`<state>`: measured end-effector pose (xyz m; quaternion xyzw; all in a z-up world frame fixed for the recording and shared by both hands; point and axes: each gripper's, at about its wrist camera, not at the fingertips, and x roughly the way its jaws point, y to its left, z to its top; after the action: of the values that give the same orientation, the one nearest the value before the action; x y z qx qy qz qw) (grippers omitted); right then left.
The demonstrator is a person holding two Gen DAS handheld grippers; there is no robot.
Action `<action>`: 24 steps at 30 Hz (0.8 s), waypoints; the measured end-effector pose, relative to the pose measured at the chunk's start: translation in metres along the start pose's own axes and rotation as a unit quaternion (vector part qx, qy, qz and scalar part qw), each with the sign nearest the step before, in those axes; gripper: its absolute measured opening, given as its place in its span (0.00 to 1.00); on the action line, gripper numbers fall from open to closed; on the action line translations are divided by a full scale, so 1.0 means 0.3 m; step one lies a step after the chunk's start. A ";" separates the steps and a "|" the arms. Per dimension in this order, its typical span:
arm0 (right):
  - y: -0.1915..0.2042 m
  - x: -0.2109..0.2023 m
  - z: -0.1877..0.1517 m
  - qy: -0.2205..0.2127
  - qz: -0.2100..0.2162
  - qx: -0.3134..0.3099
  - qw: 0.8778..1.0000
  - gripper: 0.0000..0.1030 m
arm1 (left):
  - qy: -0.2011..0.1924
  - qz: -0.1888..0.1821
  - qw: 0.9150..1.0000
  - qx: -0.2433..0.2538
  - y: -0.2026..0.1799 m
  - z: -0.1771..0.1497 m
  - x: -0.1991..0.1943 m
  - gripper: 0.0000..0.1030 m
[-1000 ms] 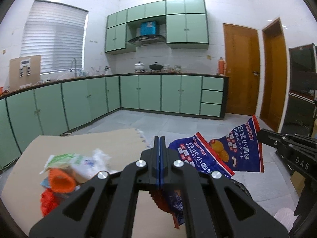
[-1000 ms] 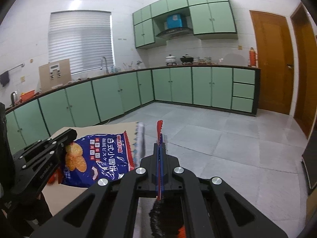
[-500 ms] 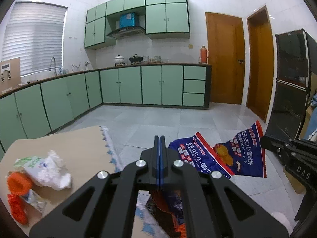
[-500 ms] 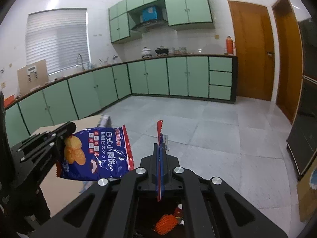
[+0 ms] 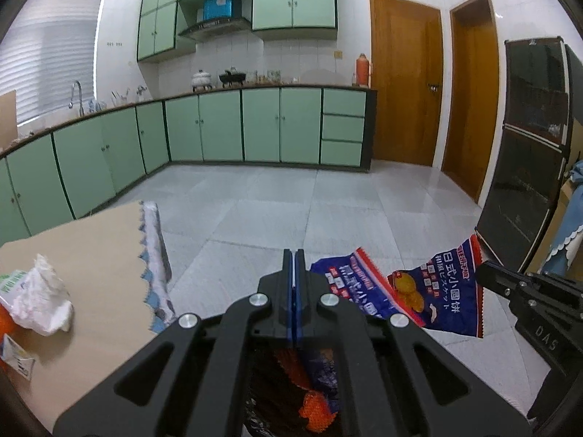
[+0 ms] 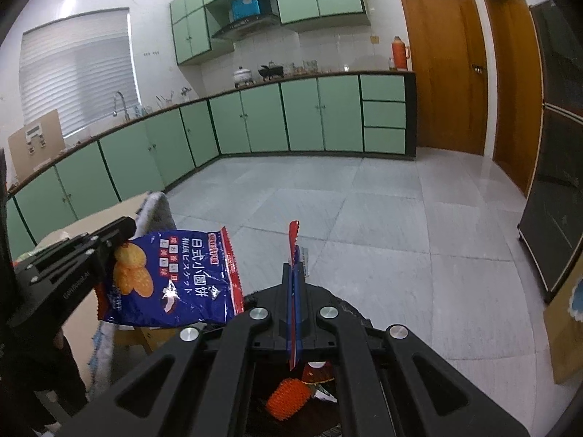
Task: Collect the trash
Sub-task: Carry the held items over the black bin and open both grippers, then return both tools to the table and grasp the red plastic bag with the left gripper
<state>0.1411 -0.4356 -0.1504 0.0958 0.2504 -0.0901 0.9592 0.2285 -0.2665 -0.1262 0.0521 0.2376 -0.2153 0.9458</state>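
Each gripper carries a blue snack packet with red edges. In the left wrist view my left gripper [image 5: 295,253] has its jaws starting to open; its packet [image 5: 342,284] bends off to the right of the fingers. From the right wrist view the left gripper [image 6: 127,229] still pinches that packet [image 6: 175,276] by a corner. My right gripper [image 6: 292,266] is shut on the second packet [image 6: 293,233], seen edge-on. That one [image 5: 441,291] hangs face-on from the right gripper [image 5: 481,273]. Below both lies a black bag [image 6: 346,302] with an orange mesh piece [image 6: 288,397] inside.
A table with a tan cloth [image 5: 91,255] stands at the left, with a crumpled white wrapper [image 5: 40,298] and small scraps on it. Grey floor tiles [image 5: 291,204] stretch towards green cabinets [image 5: 262,123]. A dark cabinet [image 5: 528,167] stands at the right.
Both grippers have carried their packets rightwards off the table and down over the black bag. The table trash has slid to the left edge of the left wrist view.
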 end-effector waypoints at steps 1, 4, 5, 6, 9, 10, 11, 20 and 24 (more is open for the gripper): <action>-0.007 0.016 -0.006 0.007 0.000 0.002 1.000 0.01 | 0.007 -0.003 1.000 0.001 -0.002 -0.005 0.016 0.03; -0.024 0.055 -0.023 0.025 -0.006 0.007 1.000 0.03 | 0.022 -0.004 1.000 0.004 -0.004 -0.017 0.049 0.03; -0.033 0.065 -0.027 0.028 -0.008 0.008 1.000 0.05 | 0.026 -0.005 1.000 0.003 -0.003 -0.020 0.056 0.04; -0.040 0.082 -0.026 0.034 -0.010 0.009 0.999 0.10 | 0.030 -0.005 1.000 0.002 0.000 -0.023 0.063 0.06; -0.051 0.089 -0.042 0.041 -0.013 0.015 0.999 0.22 | 0.032 -0.002 0.999 -0.004 0.012 -0.022 0.069 0.19; -0.054 0.089 -0.046 0.042 -0.014 0.017 0.999 0.28 | 0.031 0.000 1.000 -0.005 0.010 -0.013 0.070 0.25; -0.054 0.087 -0.047 0.042 -0.014 0.017 0.999 0.31 | 0.028 0.002 1.000 -0.006 0.020 -0.012 0.064 0.27; 0.045 0.001 -0.010 0.013 -0.021 -0.014 1.000 0.88 | 0.000 0.018 1.000 -0.017 0.124 0.022 -0.066 0.63; 0.128 -0.038 0.018 -0.002 0.000 -0.025 1.000 0.93 | -0.018 0.034 0.999 -0.026 0.210 0.042 -0.163 0.69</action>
<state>0.1422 -0.3983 -0.1347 0.0716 0.2508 -0.0837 0.9617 0.2221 -0.1934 -0.0922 0.0312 0.2247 -0.1780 0.9575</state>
